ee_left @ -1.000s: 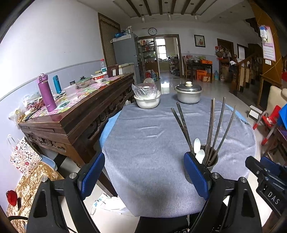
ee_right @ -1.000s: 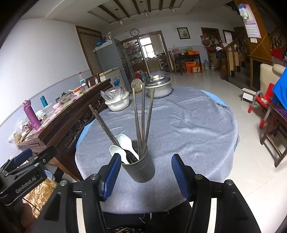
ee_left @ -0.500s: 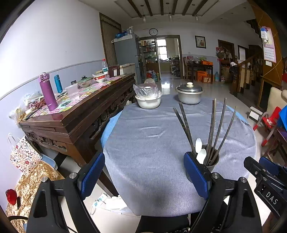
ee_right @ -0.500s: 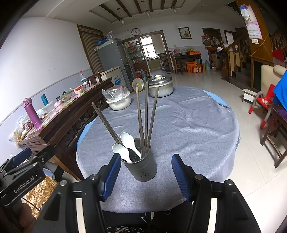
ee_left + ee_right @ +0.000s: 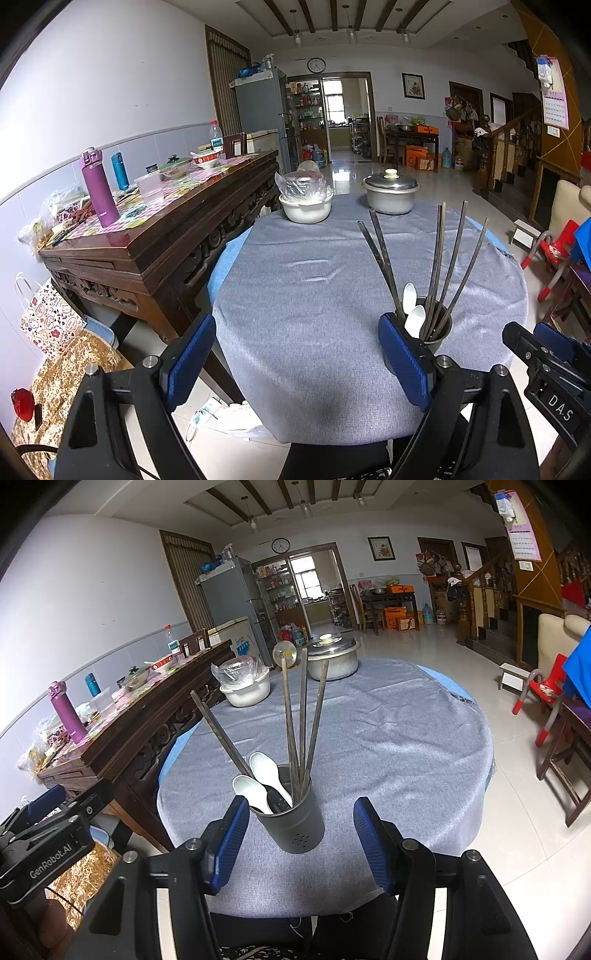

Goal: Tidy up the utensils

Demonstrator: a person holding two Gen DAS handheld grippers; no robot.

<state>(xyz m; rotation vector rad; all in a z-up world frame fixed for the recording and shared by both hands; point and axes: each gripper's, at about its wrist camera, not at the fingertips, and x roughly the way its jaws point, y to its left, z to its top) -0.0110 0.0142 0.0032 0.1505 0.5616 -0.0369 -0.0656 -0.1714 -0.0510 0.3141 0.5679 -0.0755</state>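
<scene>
— Nothing much has shifted since a second ago: both tools sit where they were, and the holder (image 5: 291, 812) with its load has not budged; only the view has crept a touch closer.

— Where does the holder stand?

— On the near part of the round table (image 5: 388, 738), on the grey cloth. It is a dark metal cup, upright. Two white spoons (image 5: 258, 782) lean out toward the left, and dark chopsticks (image 5: 303, 716) stick up out of it, one pair slanting left, the others fanning upward.

— And the right tool (image 5: 299, 845)?

— Its blue pads stand apart on either side of the cup, with a gap showing on each side, so it grips nothing.

— The left tool (image 5: 295, 358)?

— Spread wide over bare cloth, with nothing between its pads. In its view the cup (image 5: 432, 332) lies just behind its right-hand pad, outside the gap.

— What else is on the table?

— At the far edge, a white bowl (image 5: 306, 210) covered in plastic and a lidded metal pot (image 5: 391, 192), well apart from the cup. A dark wooden sideboard (image 5: 166, 229) runs along the left.
</scene>
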